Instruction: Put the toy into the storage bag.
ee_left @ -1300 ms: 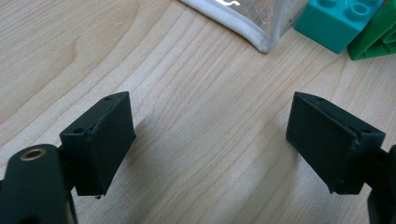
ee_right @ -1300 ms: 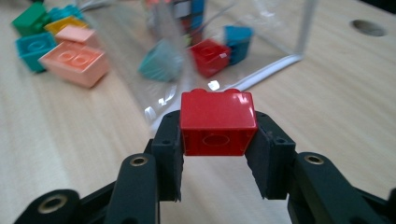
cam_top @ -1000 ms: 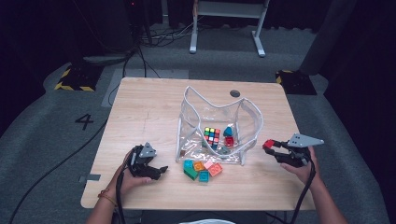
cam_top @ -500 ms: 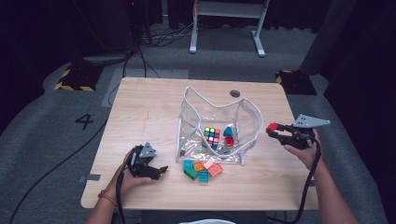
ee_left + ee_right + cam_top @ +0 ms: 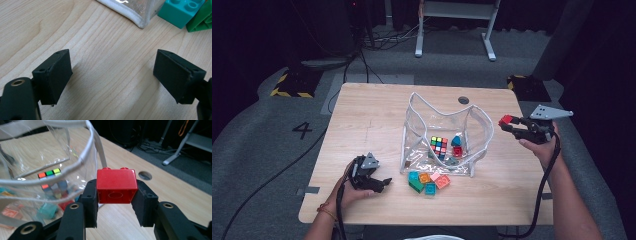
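Red and clamped between the pads of the right gripper [image 5: 116, 202], the brick [image 5: 116, 185] hangs above the table [image 5: 372, 120] just beside the clear bag [image 5: 442, 125] rim, beyond its fingertips, while the left gripper [image 5: 112, 75] rests wide open, nothing between, near loose bricks [image 5: 428, 182].

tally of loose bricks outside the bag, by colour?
Teal bricks: 2
Green brick: 1
Orange brick: 1
Pink brick: 1
Coral brick: 1
Red brick, held in the right gripper: 1
Total: 7
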{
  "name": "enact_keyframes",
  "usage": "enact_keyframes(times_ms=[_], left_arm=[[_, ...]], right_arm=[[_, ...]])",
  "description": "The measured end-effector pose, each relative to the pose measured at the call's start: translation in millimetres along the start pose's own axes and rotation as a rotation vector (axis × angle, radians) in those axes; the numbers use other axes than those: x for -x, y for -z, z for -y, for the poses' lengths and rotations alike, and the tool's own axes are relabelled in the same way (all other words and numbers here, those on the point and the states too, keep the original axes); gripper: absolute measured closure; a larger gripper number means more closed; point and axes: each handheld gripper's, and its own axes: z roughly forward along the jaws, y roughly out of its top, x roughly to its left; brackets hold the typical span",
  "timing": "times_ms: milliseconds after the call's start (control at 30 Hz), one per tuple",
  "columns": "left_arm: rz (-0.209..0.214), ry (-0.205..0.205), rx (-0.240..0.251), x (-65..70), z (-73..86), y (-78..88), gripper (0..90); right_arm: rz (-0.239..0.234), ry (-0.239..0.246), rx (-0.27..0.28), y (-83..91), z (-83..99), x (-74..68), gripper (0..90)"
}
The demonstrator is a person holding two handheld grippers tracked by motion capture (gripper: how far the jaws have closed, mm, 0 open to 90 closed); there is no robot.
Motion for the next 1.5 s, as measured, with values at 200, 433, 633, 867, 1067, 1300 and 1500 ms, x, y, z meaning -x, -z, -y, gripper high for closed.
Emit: enact_keyframes(times_ms=[200, 433, 633, 867, 1067, 1300, 1500], left_arm=[[-0.002, -0.001, 0.000, -0.1, 0.0, 0.1, 15.3], [-0.001, -0.001, 0.000, 0.0, 0.0, 0.0, 15.3], [-0.003, -0.004, 0.000, -0.2, -0.1, 0.1, 15.3], [-0.001, -0.003, 0.000, -0.1, -0.1, 0.1, 15.3], [-0.003, -0.001, 0.000, -0.1, 0.0, 0.1, 15.3], [0.001, 0.000, 0.000, 0.0, 0.0, 0.0, 15.3], [0.001, 0.000, 0.001, 0.0, 0.0, -0.1, 15.3]], right_arm=[[0.001, 0.041, 0.009, 4.8, -21.0, -1.9, 59.1], [-0.019, 0.072, 0.017, 0.2, -44.4, -11.3, 59.1], [-0.073, 0.103, 0.028, -10.9, -62.6, -28.1, 59.1], [-0.168, 0.155, 0.009, -35.7, -68.6, -49.1, 59.1], [-0.223, 0.210, -0.019, -53.8, -72.5, -63.2, 59.1], [-0.253, 0.282, -0.101, -72.1, -79.3, -74.6, 59.1], [-0.258, 0.309, -0.183, -91.8, -87.2, -81.3, 59.1]])
